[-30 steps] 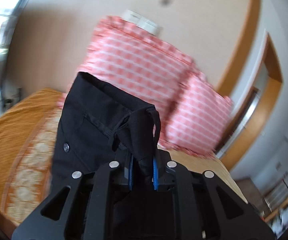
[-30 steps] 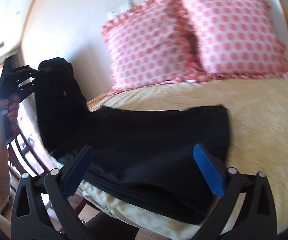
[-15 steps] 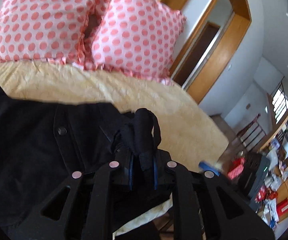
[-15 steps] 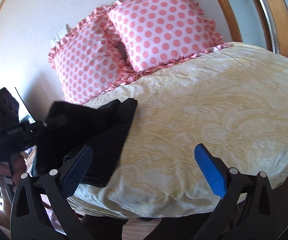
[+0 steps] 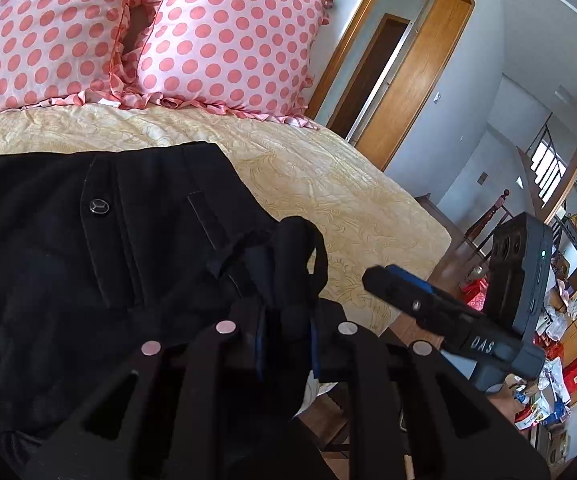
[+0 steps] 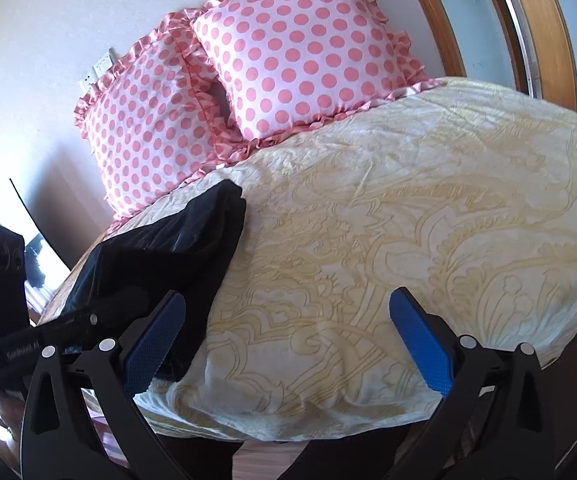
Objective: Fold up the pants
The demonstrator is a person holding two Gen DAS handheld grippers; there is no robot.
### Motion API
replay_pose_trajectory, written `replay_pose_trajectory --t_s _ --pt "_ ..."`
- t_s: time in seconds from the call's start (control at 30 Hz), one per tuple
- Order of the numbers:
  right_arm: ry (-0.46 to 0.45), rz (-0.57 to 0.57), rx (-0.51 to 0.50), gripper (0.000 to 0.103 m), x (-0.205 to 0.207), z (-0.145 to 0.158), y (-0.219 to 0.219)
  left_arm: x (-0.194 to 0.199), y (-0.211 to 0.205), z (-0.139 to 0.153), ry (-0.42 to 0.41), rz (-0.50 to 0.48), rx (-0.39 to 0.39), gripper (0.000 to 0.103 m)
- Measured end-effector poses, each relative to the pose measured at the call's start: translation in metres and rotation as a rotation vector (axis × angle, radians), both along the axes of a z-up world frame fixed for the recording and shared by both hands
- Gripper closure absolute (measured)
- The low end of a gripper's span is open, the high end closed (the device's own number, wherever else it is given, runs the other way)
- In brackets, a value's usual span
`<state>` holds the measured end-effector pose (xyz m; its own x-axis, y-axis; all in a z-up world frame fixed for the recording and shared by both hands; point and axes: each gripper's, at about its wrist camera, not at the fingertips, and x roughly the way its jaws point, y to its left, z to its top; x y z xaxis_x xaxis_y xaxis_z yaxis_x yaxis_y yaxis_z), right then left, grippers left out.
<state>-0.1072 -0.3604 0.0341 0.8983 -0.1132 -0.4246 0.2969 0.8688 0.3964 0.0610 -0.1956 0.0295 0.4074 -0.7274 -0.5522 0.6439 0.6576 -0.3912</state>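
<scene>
Black pants (image 5: 88, 248) lie folded on the yellow bedspread (image 5: 308, 168), waistband and button facing up. My left gripper (image 5: 286, 308) is shut on a bunch of the pants' waistband with a belt loop, low over the bed's near edge. In the right wrist view the pants (image 6: 168, 256) lie at the bed's left side. My right gripper (image 6: 284, 344) is open and empty, above the bed's near edge to the right of the pants. It also shows in the left wrist view (image 5: 448, 312), just right of the left gripper.
Two pink polka-dot pillows (image 6: 300, 56) lean on the wall at the head of the bed (image 6: 428, 220). A wooden door frame (image 5: 408, 80) stands to the right. Shelves with clutter (image 5: 560, 320) and wooden floor lie beyond the bed's corner.
My left gripper has swung the held waistband down from in the air and laid it over the pants on the bed. My right gripper moved right, off the pants, still open.
</scene>
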Motion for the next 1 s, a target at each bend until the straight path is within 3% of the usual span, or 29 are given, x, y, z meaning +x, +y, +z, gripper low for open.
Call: replay_pose_trajectory --t_s 0.03,0.1,0.17,0.27,0.37,0.43,0.5,0.57,0.7,0.73,0.77,0.83,0.93,1.0 --pt "-0.01 0.0 -0.009 0.001 0.0 0.004 0.001 0.0 0.002 0.0 0.005 -0.003 -0.008 0.082" --pt "-0.053 0.008 -0.045 0.001 0.002 0.019 0.005 -0.001 0.008 0.005 0.015 -0.032 -0.037 0.063" --pt "-0.102 0.031 -0.088 0.001 0.004 0.034 0.014 -0.013 0.021 0.016 -0.003 -0.052 -0.056 0.029" --pt "-0.185 0.114 -0.177 0.001 0.012 0.061 0.039 -0.033 0.053 0.042 -0.121 -0.033 -0.066 0.007" --pt "-0.222 0.276 -0.234 0.001 0.03 0.075 0.073 -0.034 0.099 0.052 -0.252 0.189 0.014 0.004" --pt "-0.189 0.396 -0.257 0.001 0.052 0.073 0.1 -0.025 0.116 0.046 -0.266 0.296 0.087 0.004" --pt "-0.136 0.45 -0.281 0.001 0.072 0.065 0.119 -0.014 0.128 0.034 -0.228 0.364 0.142 0.004" --pt "-0.072 0.452 -0.283 0.001 0.089 0.055 0.126 -0.005 0.135 0.021 -0.176 0.388 0.162 0.004" --pt "0.158 0.381 -0.163 0.001 0.115 0.011 0.104 0.01 0.15 -0.009 -0.015 0.416 0.171 0.006" --pt "0.17 0.392 -0.143 0.001 0.114 0.002 0.099 0.008 0.155 -0.011 -0.015 0.413 0.159 0.006" --pt "0.146 0.394 -0.168 0.001 0.11 0.001 0.099 0.006 0.156 -0.012 -0.026 0.407 0.163 0.006" --pt "0.184 0.399 -0.224 0.001 0.107 0.004 0.105 0.006 0.156 -0.012 -0.03 0.396 0.175 0.006" --pt "0.079 0.396 -0.156 0.001 0.095 0.034 0.088 0.007 0.165 0.004 -0.03 0.385 0.145 0.006" --pt "0.051 0.348 -0.114 0.001 0.097 0.049 0.063 0.01 0.179 0.02 -0.072 0.433 0.126 0.005"
